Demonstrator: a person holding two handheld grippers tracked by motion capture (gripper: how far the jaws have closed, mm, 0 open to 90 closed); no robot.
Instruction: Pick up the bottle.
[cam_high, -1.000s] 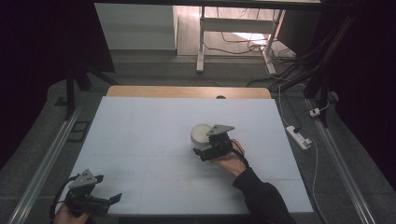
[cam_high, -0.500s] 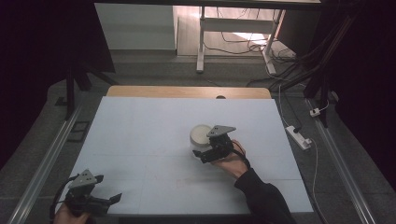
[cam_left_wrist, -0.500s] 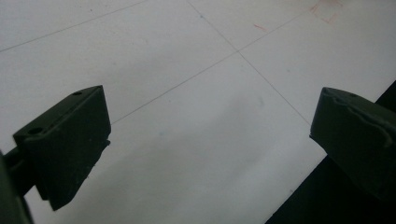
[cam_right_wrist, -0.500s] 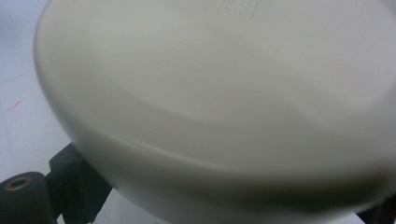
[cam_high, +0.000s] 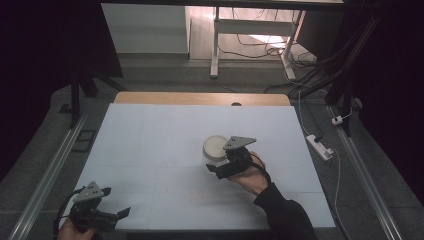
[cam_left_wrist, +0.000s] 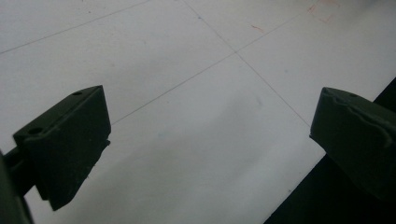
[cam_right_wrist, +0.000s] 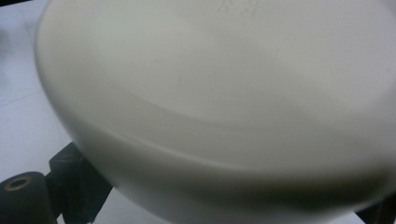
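A white round bowl (cam_high: 215, 146) sits bottom-up near the middle of the white table (cam_high: 150, 150). My right gripper (cam_high: 218, 164) reaches it from the near right, one jaw on each side of its lower wall, shut on it. In the right gripper view the bowl (cam_right_wrist: 224, 93) is very close, with one black jaw at the lower left and faint embossed marks on its base. My left gripper (cam_high: 118, 215) hovers low over the table's front left corner. Its jaws (cam_left_wrist: 210, 140) stand wide open above bare tabletop, holding nothing.
The table's front edge (cam_left_wrist: 299, 186) runs just beyond the left gripper's right jaw. A wooden strip (cam_high: 200, 98) borders the table's far side. A white power strip (cam_high: 319, 146) lies on the floor to the right, and metal rails flank the table.
The right gripper and hand have shifted slightly toward the near side at the bowl. The left gripper has stayed almost still.
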